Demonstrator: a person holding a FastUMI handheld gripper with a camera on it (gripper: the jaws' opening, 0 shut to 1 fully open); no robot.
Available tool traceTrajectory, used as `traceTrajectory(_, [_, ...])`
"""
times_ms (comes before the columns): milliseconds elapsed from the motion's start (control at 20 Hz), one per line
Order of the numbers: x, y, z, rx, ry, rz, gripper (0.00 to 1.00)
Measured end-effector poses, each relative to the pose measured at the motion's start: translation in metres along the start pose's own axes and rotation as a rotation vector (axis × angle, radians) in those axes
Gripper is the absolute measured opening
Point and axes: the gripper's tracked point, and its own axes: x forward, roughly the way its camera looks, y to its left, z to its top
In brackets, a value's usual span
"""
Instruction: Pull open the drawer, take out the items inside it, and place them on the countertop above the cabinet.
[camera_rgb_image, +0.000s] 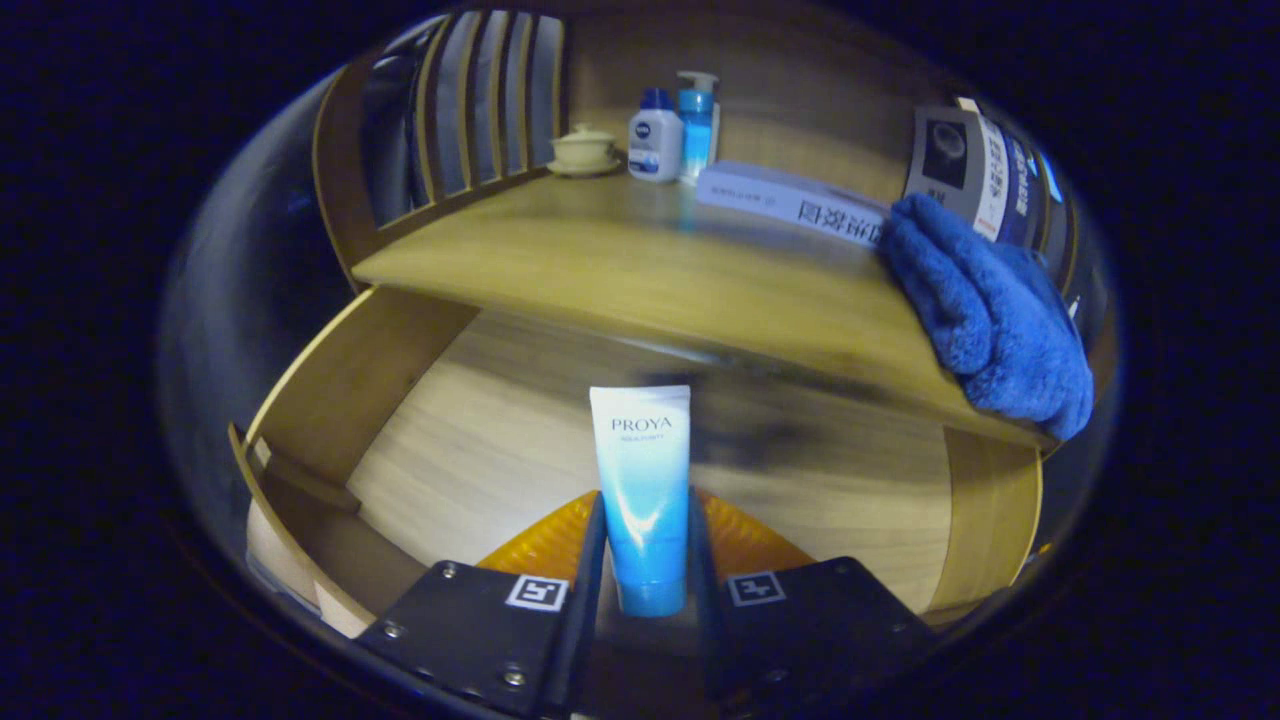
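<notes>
A white-and-blue cosmetic tube (641, 480) stands upright between my fingers, cap end down, and both fingers press on its lower half. My gripper (645, 545) is shut on it and holds it above the open wooden drawer (480, 440), whose pale floor shows bare beneath and beyond the tube. The wooden countertop (640, 265) of the cabinet lies just beyond and above the drawer.
On the countertop stand a lidded tea cup (584, 150), a white bottle with a blue cap (655, 135) and a blue pump bottle (697, 120) at the back. A white box (790, 202) lies flat, a blue fluffy cloth (985, 315) hangs over the right edge, and a book (975, 170) leans behind it.
</notes>
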Motion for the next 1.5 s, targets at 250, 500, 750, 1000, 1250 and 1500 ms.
traceTrajectory(250, [-0.029,0.012,0.033,0.009,-0.158,0.033,0.44])
traceTrajectory(500, [-0.052,0.017,0.08,0.025,-0.281,0.047,0.44])
traceTrajectory(750, [-0.052,0.009,0.123,0.137,-0.365,0.048,0.43])
traceTrajectory(1000, [-0.021,-0.005,0.142,0.198,-0.36,0.014,0.43])
traceTrajectory(1250, [0.013,-0.012,0.148,0.206,-0.318,-0.031,0.43])
traceTrajectory(1500, [0.02,-0.014,0.155,0.206,-0.338,-0.053,0.43])
